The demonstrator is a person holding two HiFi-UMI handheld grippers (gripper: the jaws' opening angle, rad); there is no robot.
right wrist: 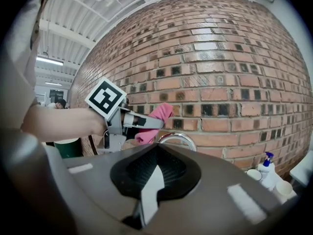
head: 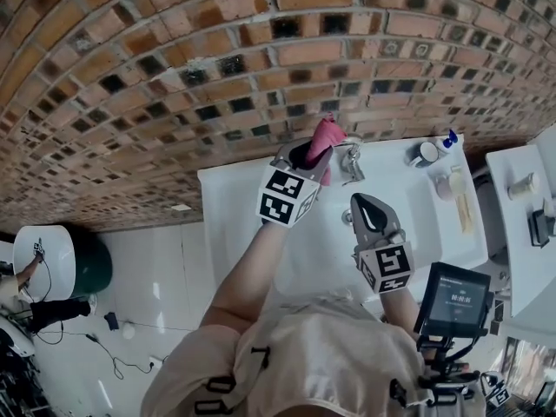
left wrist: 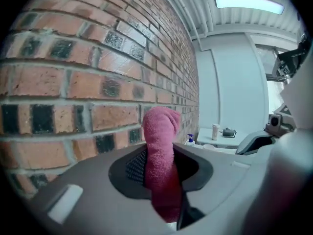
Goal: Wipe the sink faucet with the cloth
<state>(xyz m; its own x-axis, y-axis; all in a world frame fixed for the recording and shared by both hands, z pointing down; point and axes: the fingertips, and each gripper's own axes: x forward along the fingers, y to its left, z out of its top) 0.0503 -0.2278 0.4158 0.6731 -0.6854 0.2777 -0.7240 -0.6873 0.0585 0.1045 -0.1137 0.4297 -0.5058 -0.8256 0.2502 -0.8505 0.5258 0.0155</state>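
A wash area inside a plain hall, more like a workshop or test lab than a home, is shown. A white sink surface [head: 230, 211] with a chrome faucet [head: 351, 162] is set against a bare red brick wall [head: 174, 76]. A blue-topped pump bottle [head: 447, 140] and a mug [head: 424, 154] are placed at the sink's back edge. A ribbed white ceiling with a strip light [left wrist: 248, 3] is seen overhead, and loose cables [head: 109, 350] are trailed across a pale glossy floor [head: 165, 268].
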